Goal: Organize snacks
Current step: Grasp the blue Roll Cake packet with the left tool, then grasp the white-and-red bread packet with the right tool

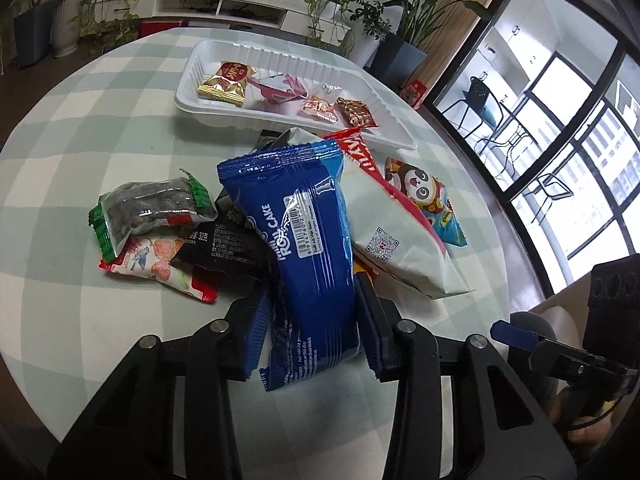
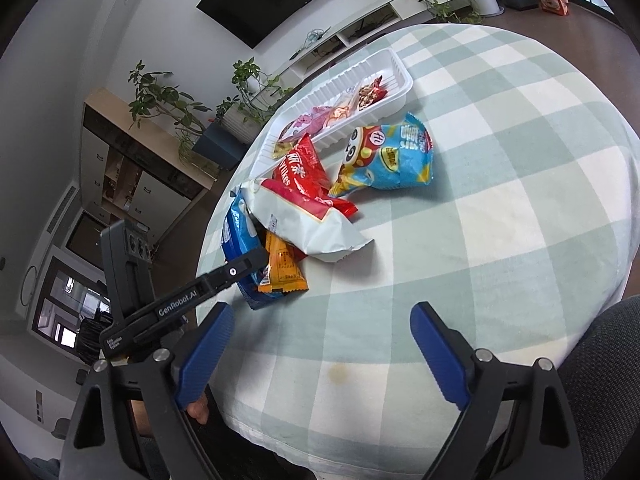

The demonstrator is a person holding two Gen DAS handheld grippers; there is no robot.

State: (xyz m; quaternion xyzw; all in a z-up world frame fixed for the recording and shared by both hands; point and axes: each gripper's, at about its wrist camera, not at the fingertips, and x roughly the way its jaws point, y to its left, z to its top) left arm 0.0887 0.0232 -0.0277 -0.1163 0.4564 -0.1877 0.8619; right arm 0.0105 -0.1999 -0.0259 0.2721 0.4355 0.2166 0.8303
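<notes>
On the checked tablecloth (image 1: 60,240), from left to right:
Green-edged packet (image 1: 154,206): clear front with dark contents that cannot be identified; lies on a red-and-white packet (image 1: 158,266), which is mostly covered.
Black packet (image 1: 224,250): partly under its neighbours; its small print is unreadable.
Blue roll cake packet (image 1: 310,248): at the near end of the heap, its lower end between the left gripper's (image 1: 310,320) pads.
Left gripper: closed on the blue roll cake packet, pads pressing both sides; the left pad is mostly hidden behind the wrapper.
White-and-red bag (image 1: 400,248): leans against the blue packet, covering an orange packet (image 2: 282,266) seen clearly only from the right wrist.
Panda packet (image 1: 424,196): half hidden behind the white-and-red bag.
White tray (image 1: 188,92): behind the heap, holding four small wrapped sweets with labels too small to read.
Right gripper (image 2: 322,344): jaws wide apart over bare cloth, nothing between them; its body is cut off by the frame edge.
</notes>
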